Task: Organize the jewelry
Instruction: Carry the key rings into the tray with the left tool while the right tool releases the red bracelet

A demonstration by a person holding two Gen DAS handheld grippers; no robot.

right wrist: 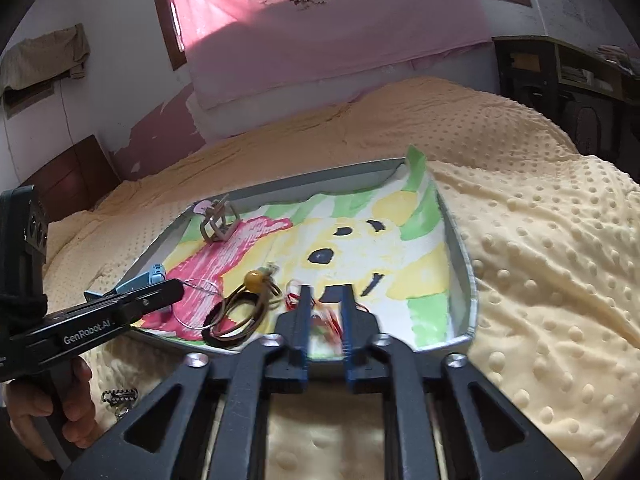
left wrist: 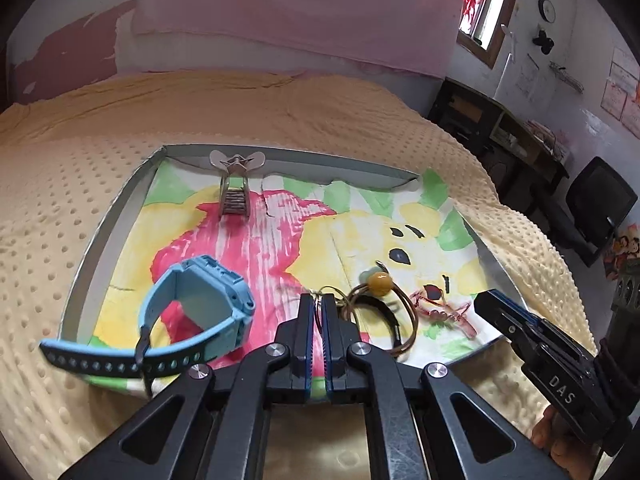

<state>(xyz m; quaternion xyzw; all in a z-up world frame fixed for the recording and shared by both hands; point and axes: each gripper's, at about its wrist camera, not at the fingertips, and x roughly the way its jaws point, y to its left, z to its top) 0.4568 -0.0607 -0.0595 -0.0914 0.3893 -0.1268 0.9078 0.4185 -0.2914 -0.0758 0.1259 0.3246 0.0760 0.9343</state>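
Bedspread (left wrist: pixel 100 184) under tray (left wrist: pixel 96 240), jewelry

The blanket (left wrist: pixel 360 120) is soft yellow cloth, matt, studded with raised dots. The tray (left wrist: pixel 100 236) has smooth grey walls with a dull sheen, seemingly metal; its floor is matt paper with crayon-like colouring, creased and torn near the far wall. The watch (left wrist: pixel 200 300) is smooth blue plastic with a rubbery matt strap. The clip (left wrist: pixel 236 188) looks like brushed metal. The bead (left wrist: pixel 379 282) is glossy amber. The left gripper (left wrist: pixel 318 304) and right gripper (right wrist: pixel 326 300) are matt black plastic with shiny metal bolts.
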